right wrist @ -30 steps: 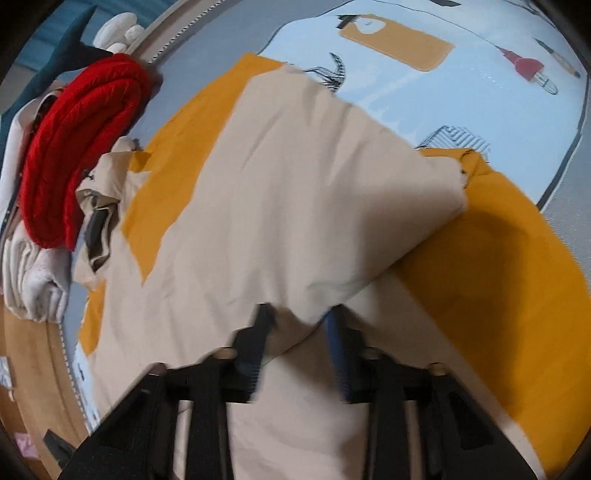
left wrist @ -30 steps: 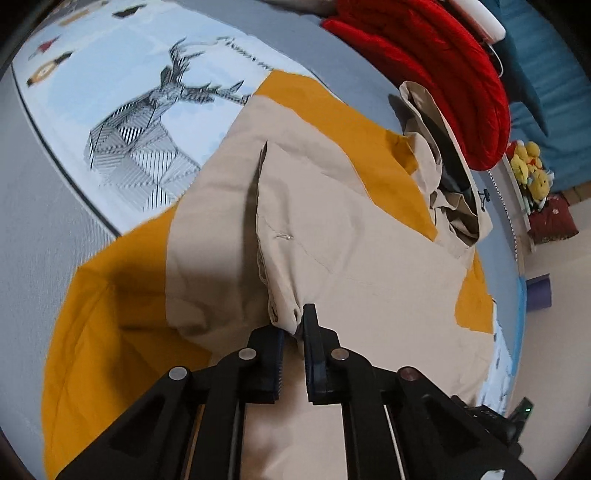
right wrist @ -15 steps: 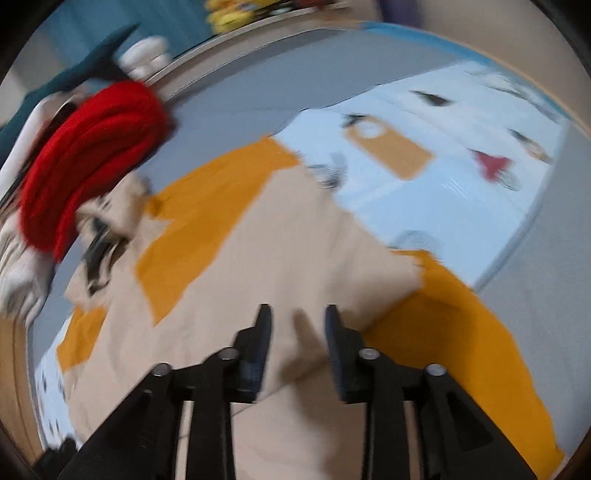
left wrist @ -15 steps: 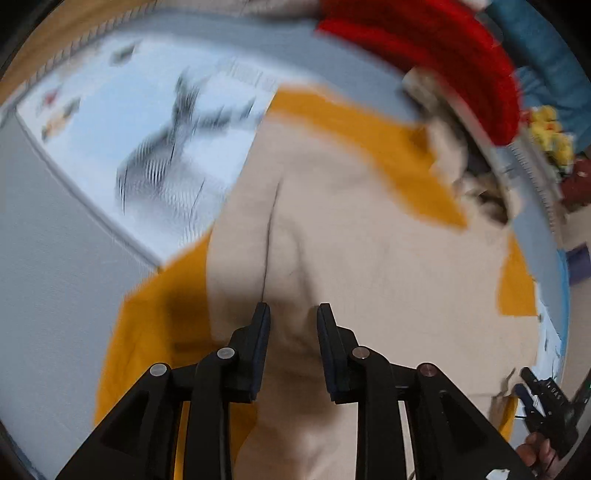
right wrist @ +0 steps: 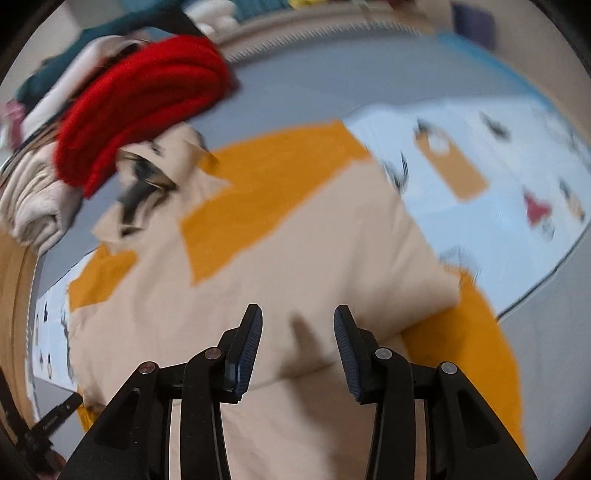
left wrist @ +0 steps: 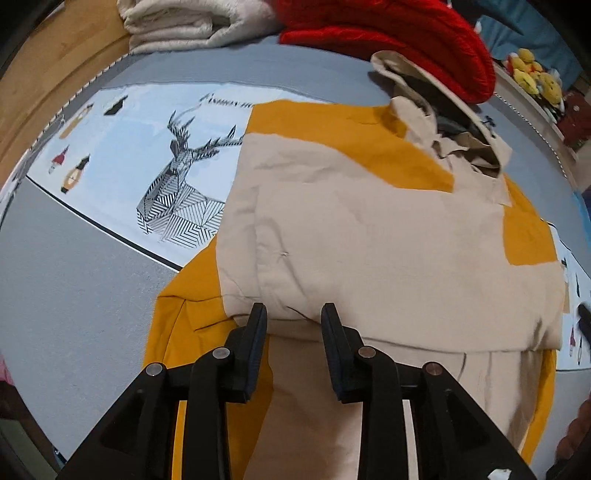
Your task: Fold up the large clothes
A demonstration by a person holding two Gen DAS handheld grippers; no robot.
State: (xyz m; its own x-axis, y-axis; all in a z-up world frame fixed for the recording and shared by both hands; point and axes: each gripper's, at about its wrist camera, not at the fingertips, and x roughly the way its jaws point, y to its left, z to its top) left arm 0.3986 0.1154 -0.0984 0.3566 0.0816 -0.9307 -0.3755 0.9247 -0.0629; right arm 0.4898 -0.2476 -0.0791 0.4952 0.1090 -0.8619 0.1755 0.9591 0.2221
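Both my left claw (left wrist: 293,323) and right claw (right wrist: 297,325) have just been opening and hover released, nothing between them. The beige-and-orange garment (left wrist: 369,229) lies folded mid-mat (left wrist: 92,280); next fold needs fresh grips.

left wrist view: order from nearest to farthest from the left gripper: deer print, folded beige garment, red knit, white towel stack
1. folded beige garment, right at the left gripper
2. deer print, up and left
3. red knit and white towel stack, along the top; too close to call

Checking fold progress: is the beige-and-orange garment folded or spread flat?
Folded: the garment has a beige layer doubled over its orange underside.
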